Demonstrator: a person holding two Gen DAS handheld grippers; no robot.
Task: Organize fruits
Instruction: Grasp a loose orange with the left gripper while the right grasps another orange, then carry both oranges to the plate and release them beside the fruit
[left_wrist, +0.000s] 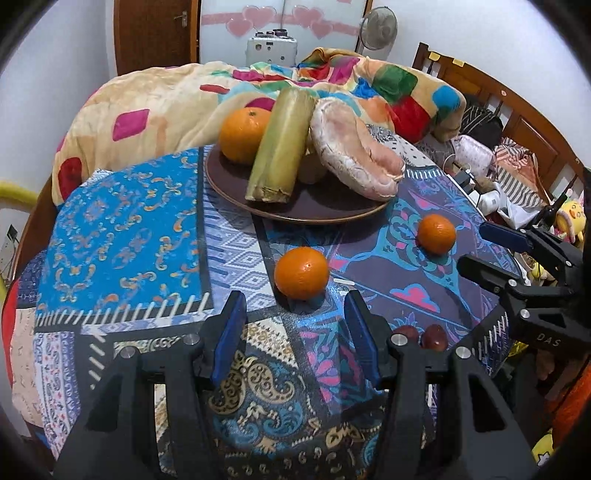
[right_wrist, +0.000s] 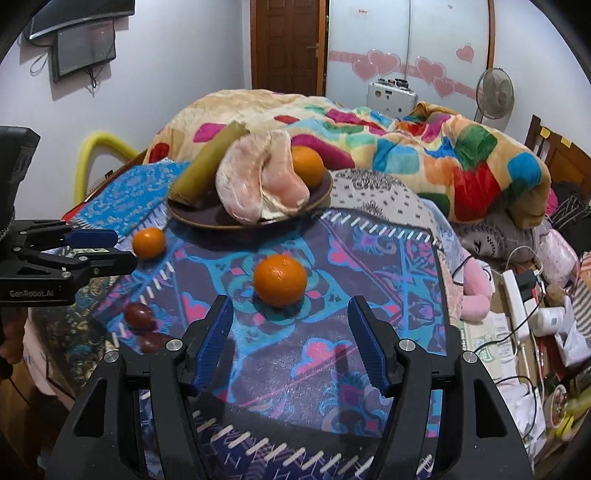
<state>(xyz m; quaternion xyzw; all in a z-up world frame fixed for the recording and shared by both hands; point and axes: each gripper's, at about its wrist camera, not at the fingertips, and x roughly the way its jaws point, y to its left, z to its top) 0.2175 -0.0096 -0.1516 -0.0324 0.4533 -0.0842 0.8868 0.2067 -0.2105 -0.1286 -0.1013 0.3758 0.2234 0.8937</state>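
Note:
A dark round plate (left_wrist: 325, 216) on the patterned cloth holds an orange (left_wrist: 243, 134), a pale green stalk piece (left_wrist: 280, 147) and a peeled pomelo chunk (left_wrist: 354, 147). Two oranges lie loose on the cloth in front of the plate. My left gripper (left_wrist: 294, 308) is open, with the nearer orange (left_wrist: 301, 273) just beyond its fingertips. My right gripper (right_wrist: 289, 314) is open too, just short of the other orange (right_wrist: 280, 280). Two small dark red fruits (right_wrist: 139, 315) lie between the grippers. Each gripper appears in the other's view, the left gripper (right_wrist: 122, 251) and the right gripper (left_wrist: 472, 246).
A colourful blanket (right_wrist: 406, 155) is heaped behind the plate. To the right, the bed is cluttered with a power strip (right_wrist: 517, 295), cables and bags. A wooden headboard (left_wrist: 517, 110) runs along the far right. A fan (right_wrist: 495, 92) stands at the back.

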